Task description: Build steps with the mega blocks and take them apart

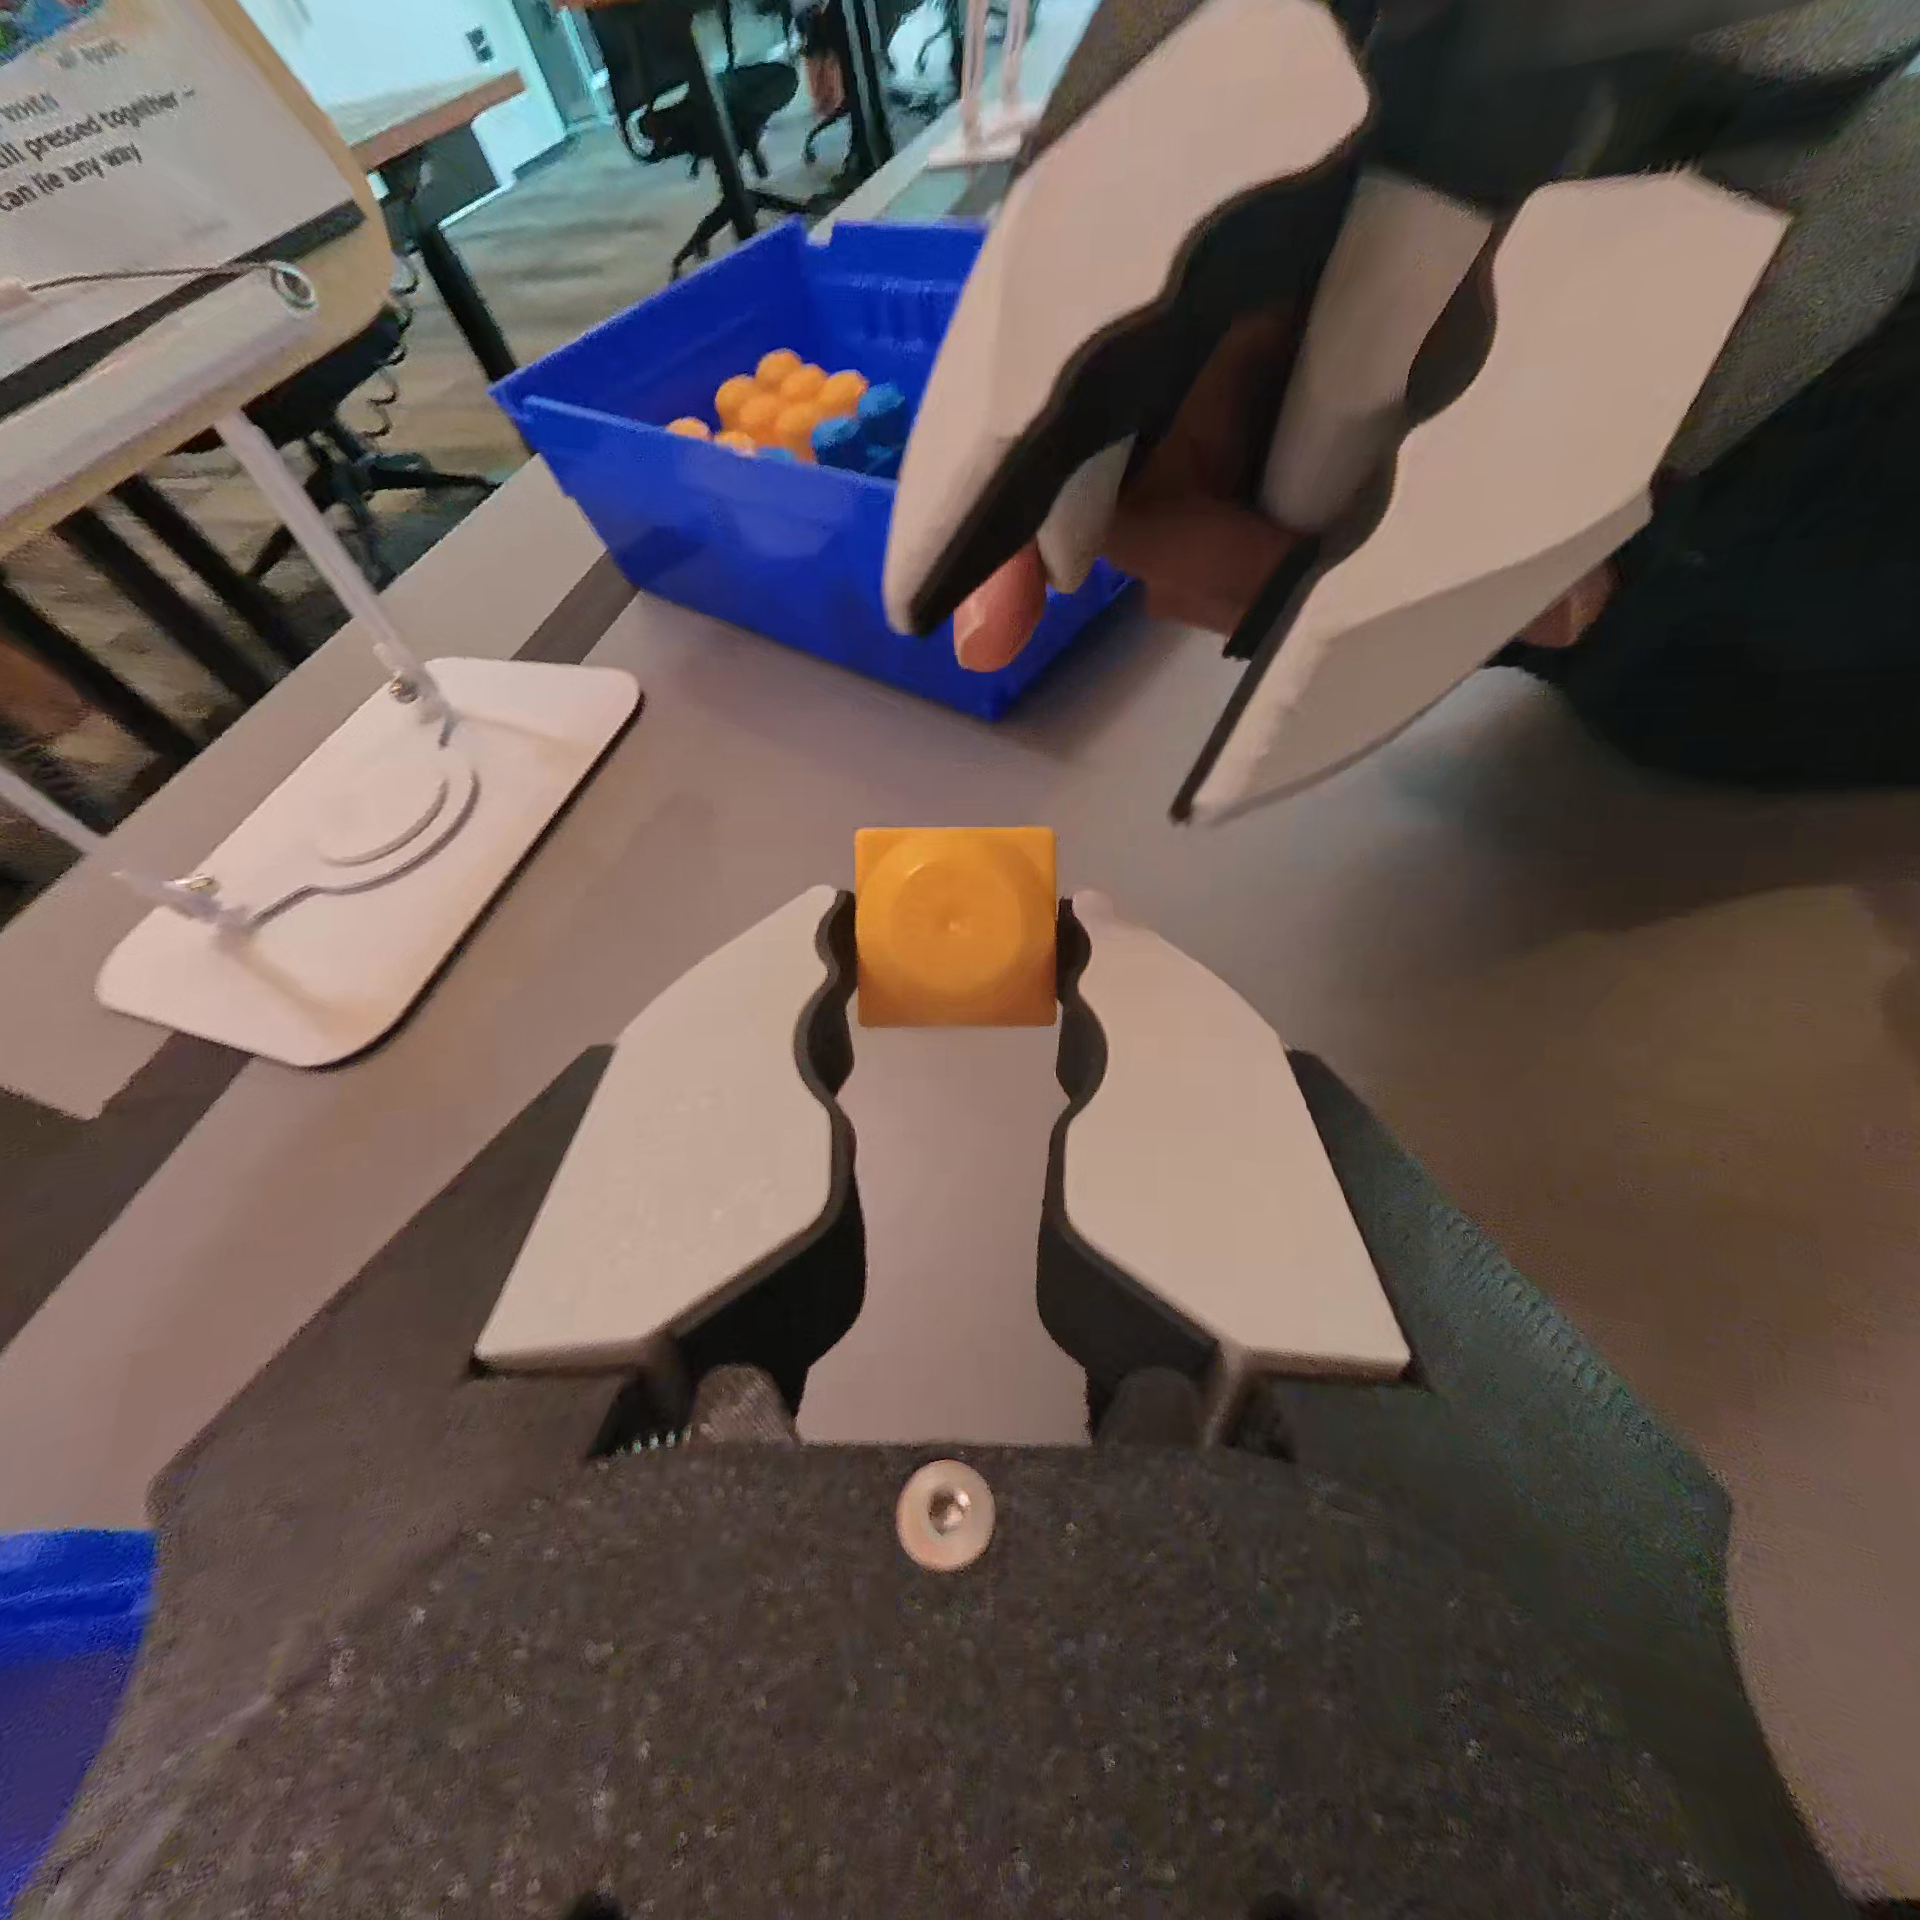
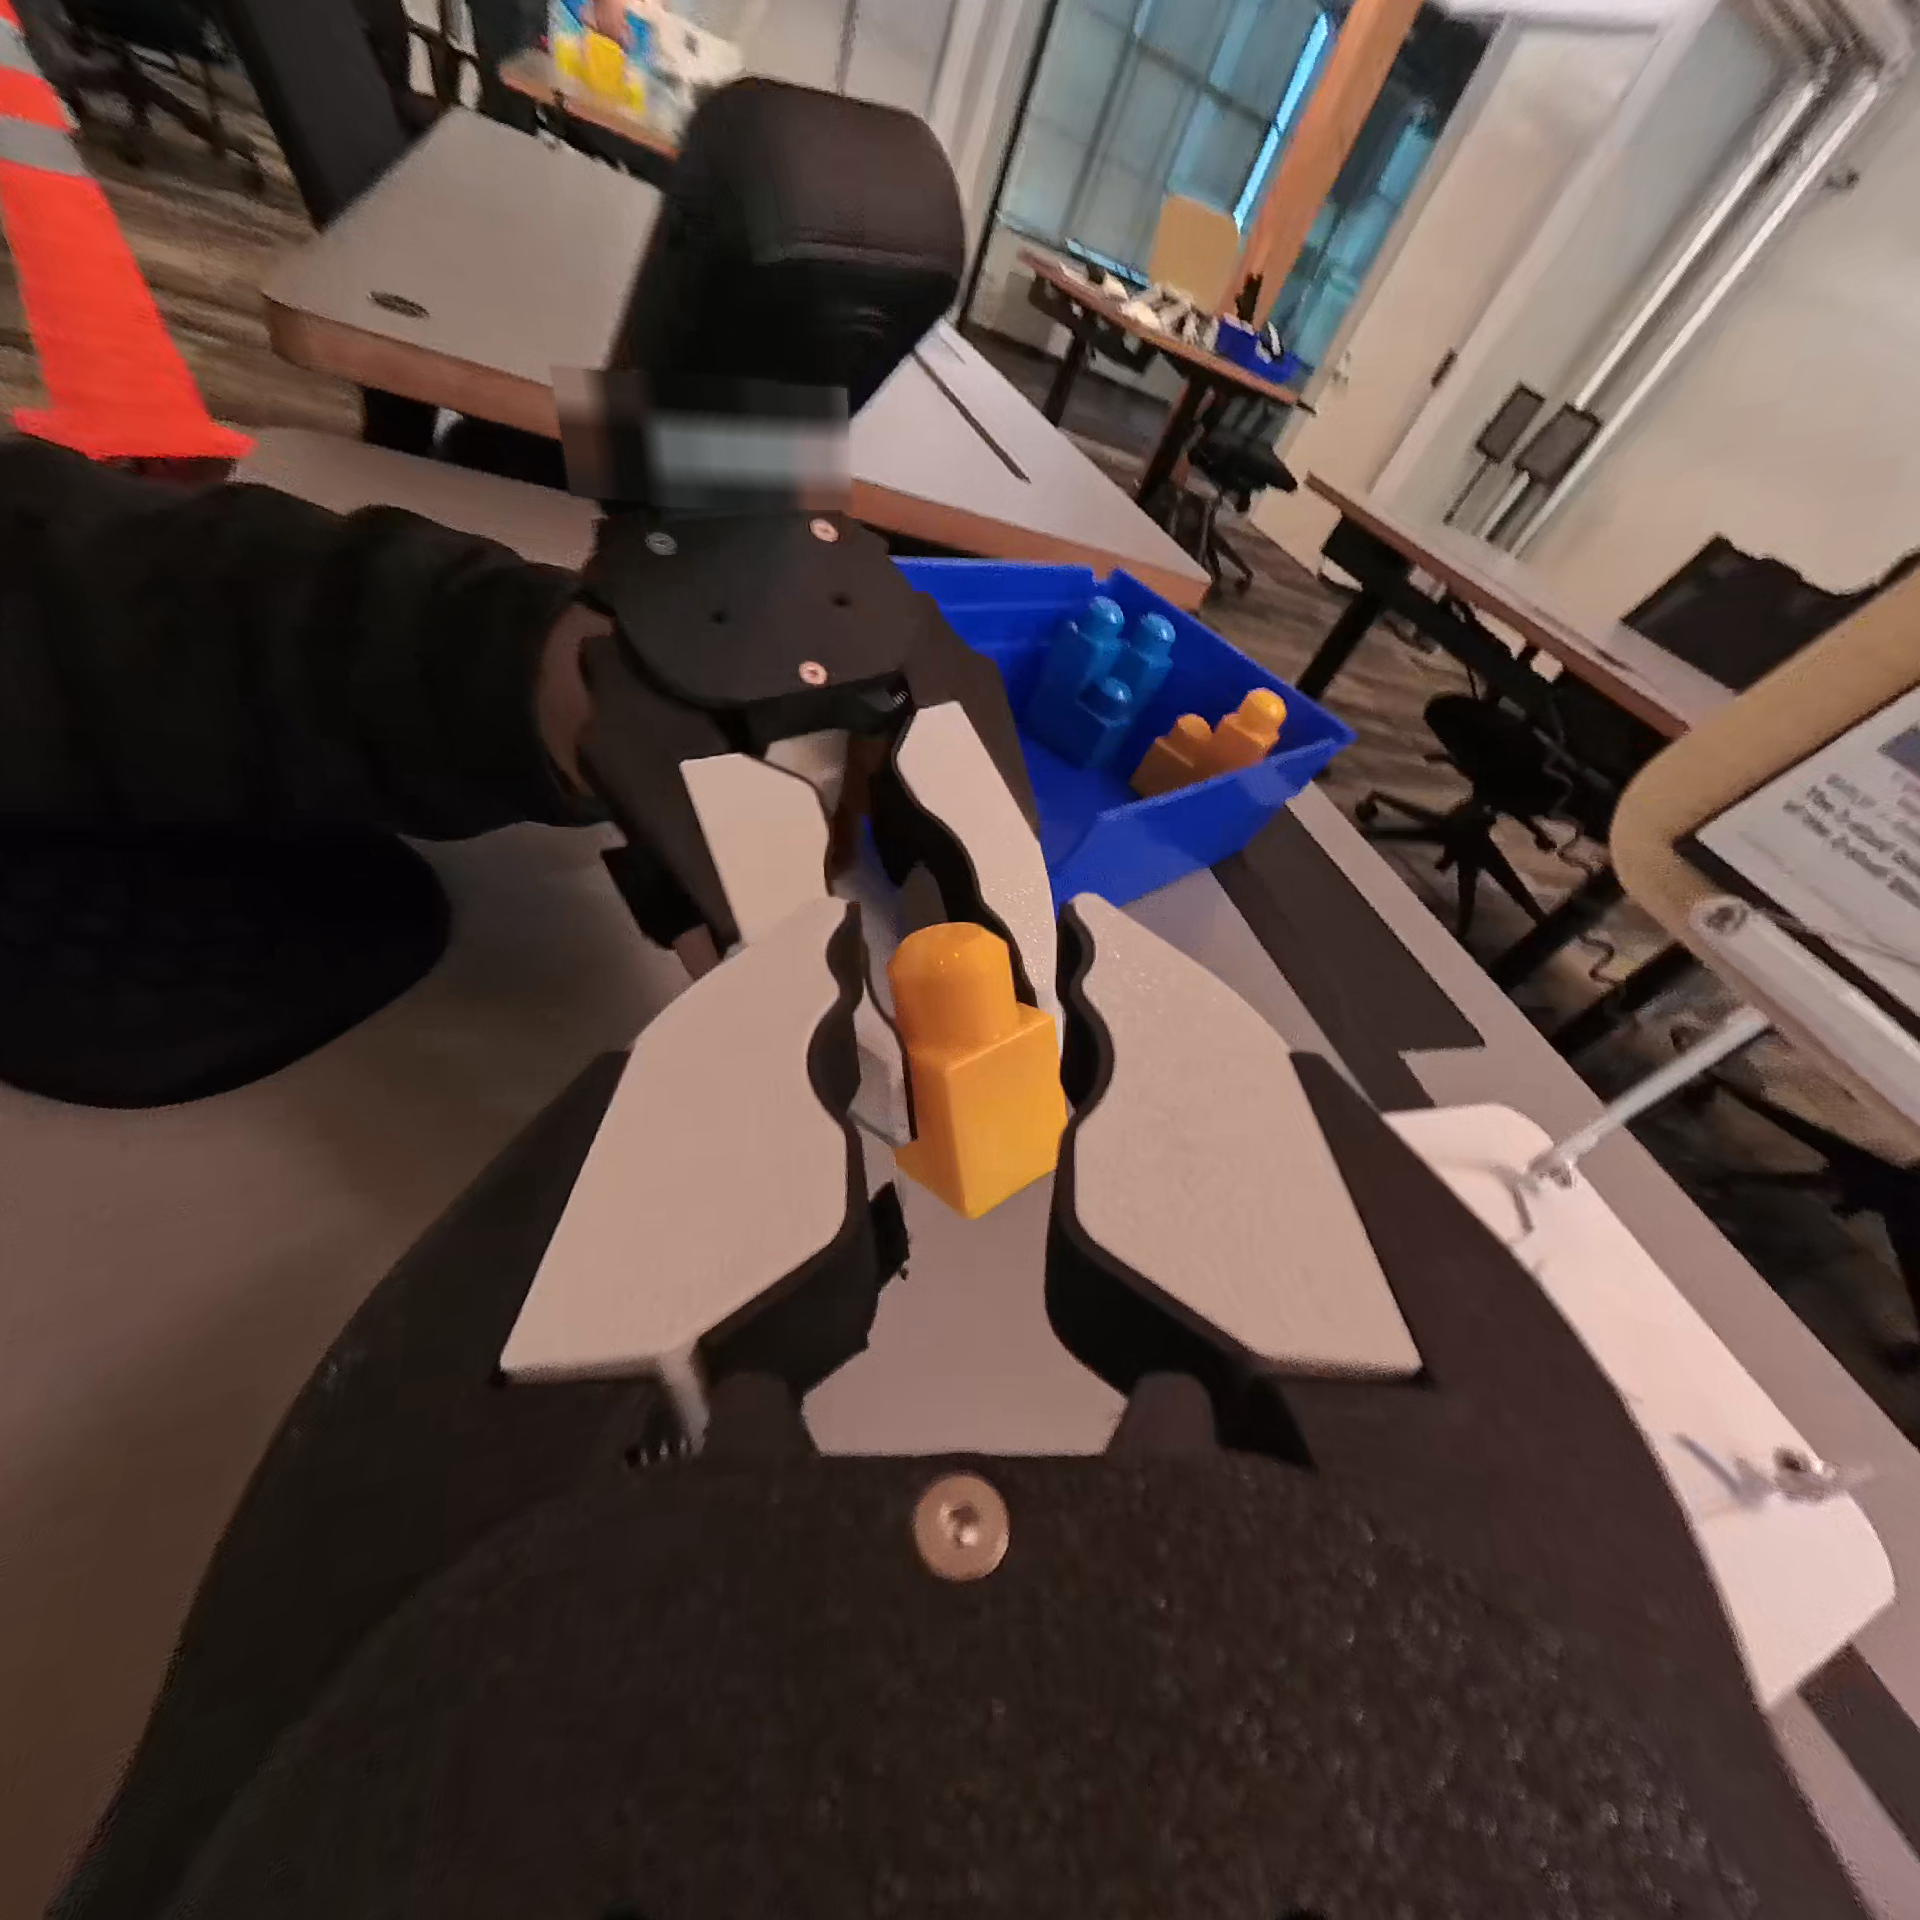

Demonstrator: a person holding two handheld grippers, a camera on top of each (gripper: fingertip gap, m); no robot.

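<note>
we hold the single orange block (image 1: 954, 927) in the left gripper (image 1: 956, 914), jaws clenched on its sides, stud facing the camera, above the grey bench (image 1: 790, 769). in the right wrist view the same block (image 2: 977, 1081) sits between the fingers of the right gripper (image 2: 961, 961), whose jaws stand released around it without clearly touching (the left one's fingers pinch it from beyond). behind, a blue bin (image 1: 727, 520) on the bench holds more orange blocks (image 1: 790, 405) and blue blocks (image 2: 1107, 665). a white stand base (image 1: 364, 862) lies to the left.
</note>
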